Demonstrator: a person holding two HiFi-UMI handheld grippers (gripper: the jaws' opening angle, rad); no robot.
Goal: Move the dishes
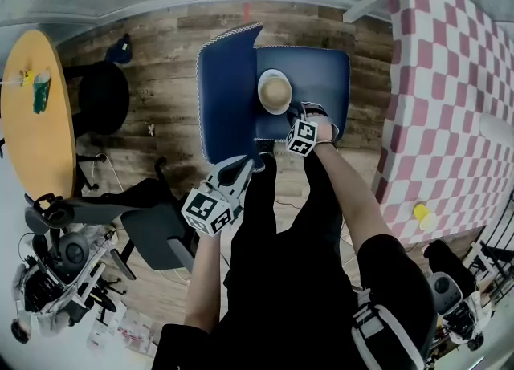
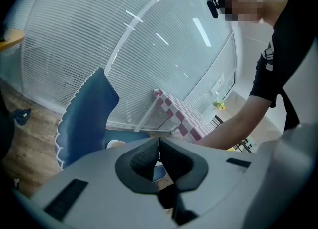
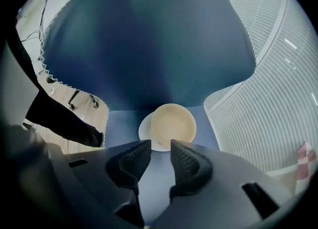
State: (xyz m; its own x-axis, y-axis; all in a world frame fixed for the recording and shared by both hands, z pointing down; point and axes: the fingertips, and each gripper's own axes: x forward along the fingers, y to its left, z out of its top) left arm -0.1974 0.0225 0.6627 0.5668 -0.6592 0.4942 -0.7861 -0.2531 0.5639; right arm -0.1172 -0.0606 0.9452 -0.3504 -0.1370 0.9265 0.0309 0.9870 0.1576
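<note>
A cream bowl (image 1: pixel 274 90) sits on a white plate (image 1: pixel 264 103) on the seat of a blue chair (image 1: pixel 321 67). My right gripper (image 1: pixel 295 111) hangs just in front of the dishes, pointing steeply down. In the right gripper view its jaws (image 3: pixel 160 146) stand open with only the blue seat between them; the bowl (image 3: pixel 173 123) and the plate (image 3: pixel 145 132) lie just beyond the tips. My left gripper (image 1: pixel 255 164) is lower left, off the seat's near edge. Its pads (image 2: pixel 159 146) meet at the tips with nothing between them. The plate's edge (image 2: pixel 115 144) peeks above its body.
The chair's tall back (image 1: pixel 227 91) rises left of the dishes. A red-and-white checked table (image 1: pixel 450 103) with a yellow object (image 1: pixel 422 214) stands to the right. A round yellow table (image 1: pixel 32 111) and black office chairs (image 1: pixel 104 95) stand to the left on the wood floor.
</note>
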